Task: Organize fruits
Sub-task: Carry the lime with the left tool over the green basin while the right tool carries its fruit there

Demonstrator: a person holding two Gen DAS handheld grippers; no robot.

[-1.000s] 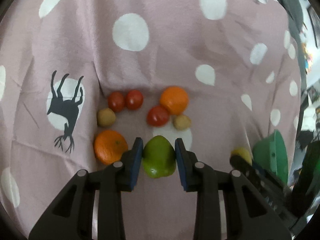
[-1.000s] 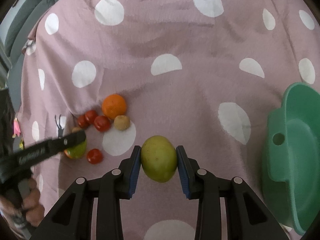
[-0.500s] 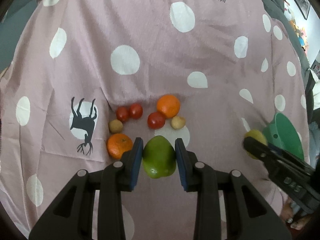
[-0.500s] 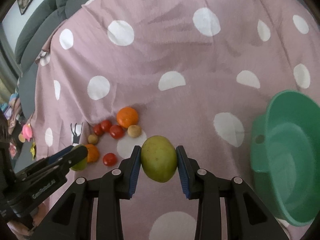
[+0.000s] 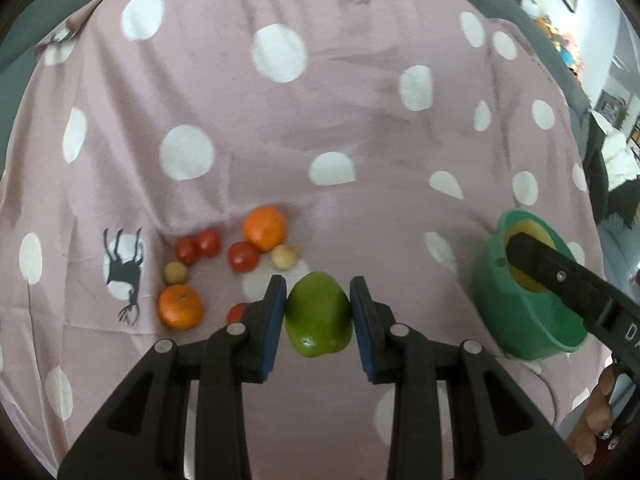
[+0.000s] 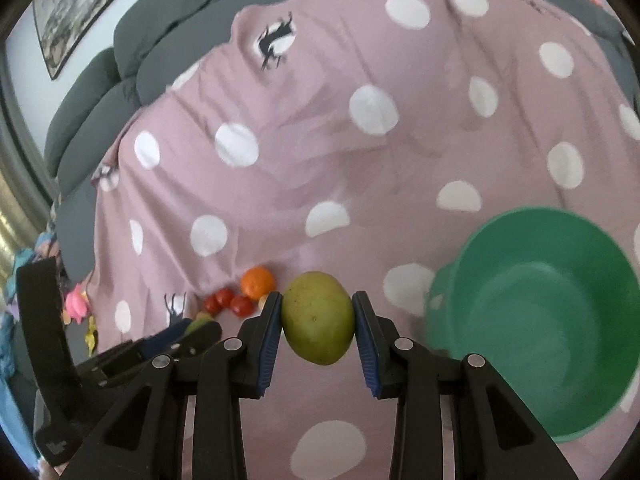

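Both tools carry fruit: the right gripper (image 6: 318,320) pinches a yellowish mango (image 6: 318,318) just left of the green bowl (image 6: 532,320), the left gripper (image 5: 318,312) pinches a green mango (image 5: 318,314) further left; judged best lowered inside the rim before release.

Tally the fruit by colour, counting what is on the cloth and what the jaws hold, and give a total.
Orange: 2, one at the back, one at the front
Red: 4, three together, one half hidden
Tan: 2
Green: 1, in the left gripper
Yellow-green: 1, in the right gripper, beside the green bowl
Total: 10
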